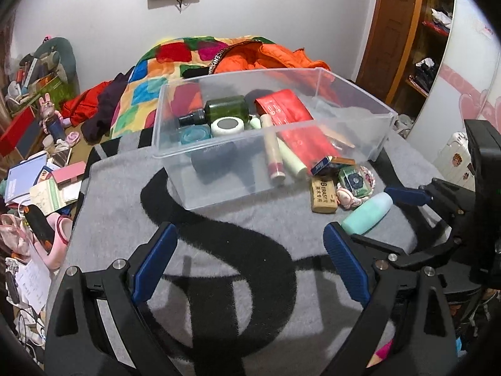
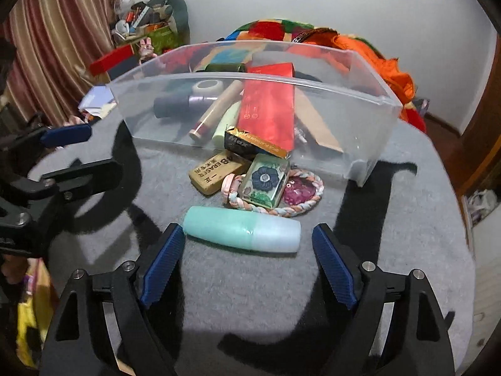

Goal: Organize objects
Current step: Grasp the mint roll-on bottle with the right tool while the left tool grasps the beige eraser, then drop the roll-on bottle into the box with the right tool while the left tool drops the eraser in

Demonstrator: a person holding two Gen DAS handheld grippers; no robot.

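A clear plastic bin stands on a grey blanket and holds several cosmetics, among them a green bottle and a red box. In front of it lie a tan eraser block, a flower-print box, a braided rope ring and a mint tube. My right gripper is open, its fingers on either side of the mint tube, apart from it. My left gripper is open and empty over bare blanket, short of the bin.
The grey blanket with a black S pattern covers the surface. A colourful quilt and orange jacket lie behind the bin. Cluttered books and boxes fill the left side. A wooden shelf stands at right.
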